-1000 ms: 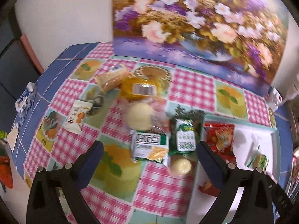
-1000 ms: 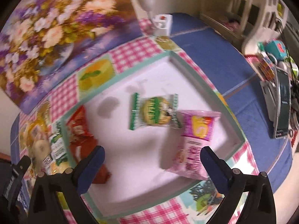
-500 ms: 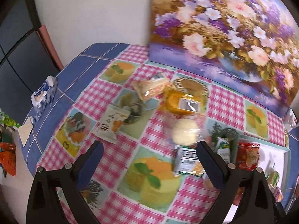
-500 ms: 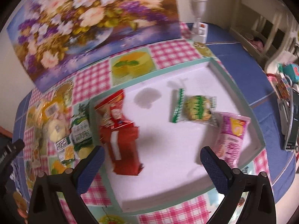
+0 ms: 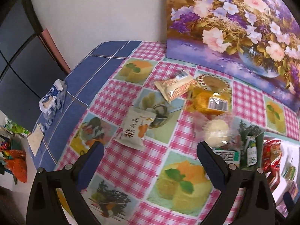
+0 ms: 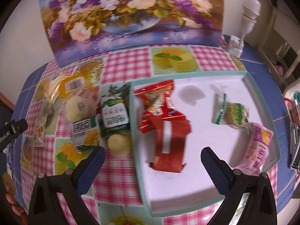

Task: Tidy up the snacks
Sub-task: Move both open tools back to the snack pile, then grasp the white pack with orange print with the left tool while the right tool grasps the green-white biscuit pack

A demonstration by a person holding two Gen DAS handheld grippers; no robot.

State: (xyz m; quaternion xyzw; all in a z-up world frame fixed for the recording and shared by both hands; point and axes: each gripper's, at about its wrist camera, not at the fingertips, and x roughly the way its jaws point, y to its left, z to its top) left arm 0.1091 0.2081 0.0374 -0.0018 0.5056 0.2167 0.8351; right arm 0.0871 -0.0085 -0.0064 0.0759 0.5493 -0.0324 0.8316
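White wall fills upper left of left wrist view. Floral painting leans against it, top centre. Dark panelled door or cabinet far left. White lamp upper right; pale wooden furniture at right edge.

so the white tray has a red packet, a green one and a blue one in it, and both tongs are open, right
Not quite: there is no blue packet. The right wrist view shows the white tray holding a red packet, a green packet and a pink packet. Both tongs, left and right, are open.
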